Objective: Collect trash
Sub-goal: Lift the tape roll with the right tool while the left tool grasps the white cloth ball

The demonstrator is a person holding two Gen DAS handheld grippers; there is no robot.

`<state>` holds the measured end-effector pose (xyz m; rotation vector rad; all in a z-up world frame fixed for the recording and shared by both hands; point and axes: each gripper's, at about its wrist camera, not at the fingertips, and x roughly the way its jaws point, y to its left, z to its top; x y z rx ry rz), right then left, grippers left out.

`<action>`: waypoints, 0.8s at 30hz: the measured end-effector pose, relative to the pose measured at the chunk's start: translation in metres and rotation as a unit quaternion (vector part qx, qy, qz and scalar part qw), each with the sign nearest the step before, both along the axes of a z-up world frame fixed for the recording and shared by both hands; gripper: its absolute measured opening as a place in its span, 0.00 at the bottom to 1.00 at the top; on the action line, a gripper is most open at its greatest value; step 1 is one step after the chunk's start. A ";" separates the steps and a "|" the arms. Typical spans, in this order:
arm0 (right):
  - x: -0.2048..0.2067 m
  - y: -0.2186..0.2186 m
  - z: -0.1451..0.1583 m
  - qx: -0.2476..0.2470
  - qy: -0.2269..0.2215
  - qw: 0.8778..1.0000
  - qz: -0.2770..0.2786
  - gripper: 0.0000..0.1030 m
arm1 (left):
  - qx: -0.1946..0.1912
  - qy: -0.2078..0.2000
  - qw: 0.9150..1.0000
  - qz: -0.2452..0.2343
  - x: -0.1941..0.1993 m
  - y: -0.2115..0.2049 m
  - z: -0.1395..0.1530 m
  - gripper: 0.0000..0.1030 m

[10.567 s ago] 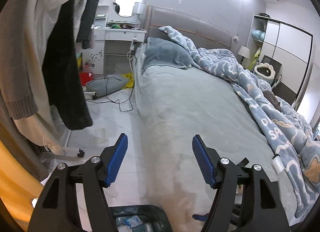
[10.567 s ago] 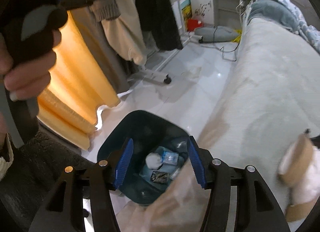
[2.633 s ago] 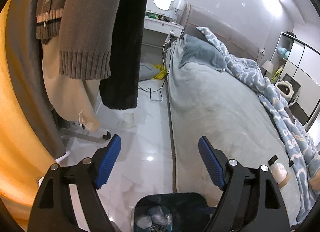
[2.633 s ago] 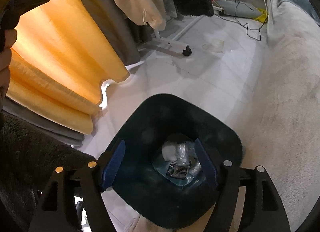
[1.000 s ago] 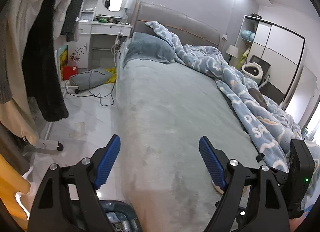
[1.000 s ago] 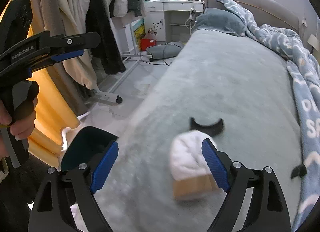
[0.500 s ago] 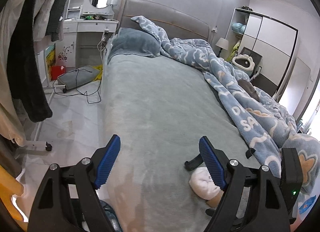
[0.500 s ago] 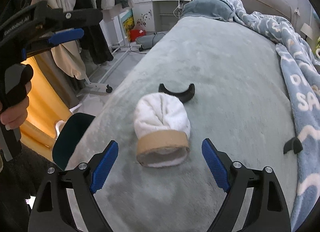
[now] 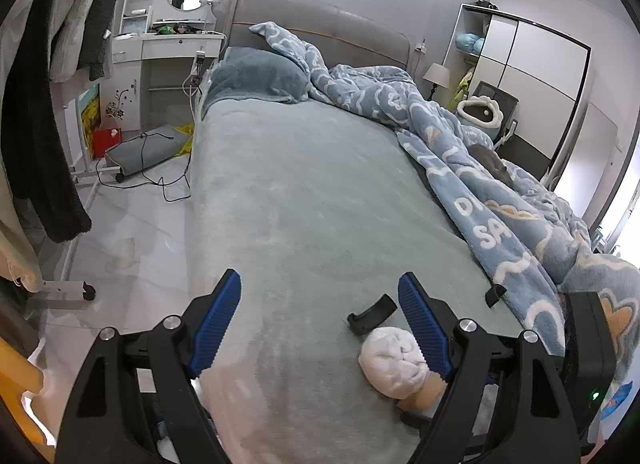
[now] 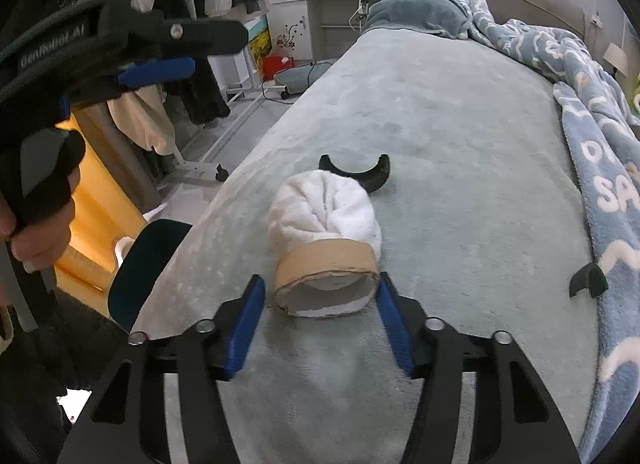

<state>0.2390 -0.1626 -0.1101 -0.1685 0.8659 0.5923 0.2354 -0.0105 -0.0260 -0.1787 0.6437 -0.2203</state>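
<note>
A cardboard tube stuffed with a white wad (image 10: pixel 324 240) lies on the grey-green bed (image 10: pixel 440 111). My right gripper (image 10: pixel 320 304) points down at its near end, and its jaws are closing with the tube's rim between the blue fingertips. The right pad is at the rim; a small gap shows at the left pad. In the left wrist view the same tube (image 9: pixel 392 360) lies by the right finger of my left gripper (image 9: pixel 318 292), which hovers open over the bed with nothing in it. The dark trash bin (image 10: pixel 144 264) stands at the bed's left edge.
A black curved clip (image 10: pixel 356 171) lies just beyond the tube, and another black piece (image 10: pixel 588 276) sits by the blue blanket (image 10: pixel 600 143). A person's hand (image 10: pixel 40 240) holds the left gripper. Hanging clothes (image 9: pixel 36 103), a rack foot and cables occupy the floor on the left.
The right gripper's jaws have narrowed around the tube's near end, and the tube now sits closer to them. The left gripper's view has swung further over the bed.
</note>
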 end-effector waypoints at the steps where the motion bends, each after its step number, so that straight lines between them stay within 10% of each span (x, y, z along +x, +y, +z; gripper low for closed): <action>1: 0.000 -0.001 0.000 0.002 0.000 1.000 -0.001 0.50 | 0.001 0.001 1.000 -0.002 0.000 -0.002 -0.001 0.81; 24: 0.003 -0.070 0.022 0.037 -0.027 0.997 -0.067 0.48 | 0.038 0.036 0.996 -0.071 -0.003 -0.059 -0.028 0.81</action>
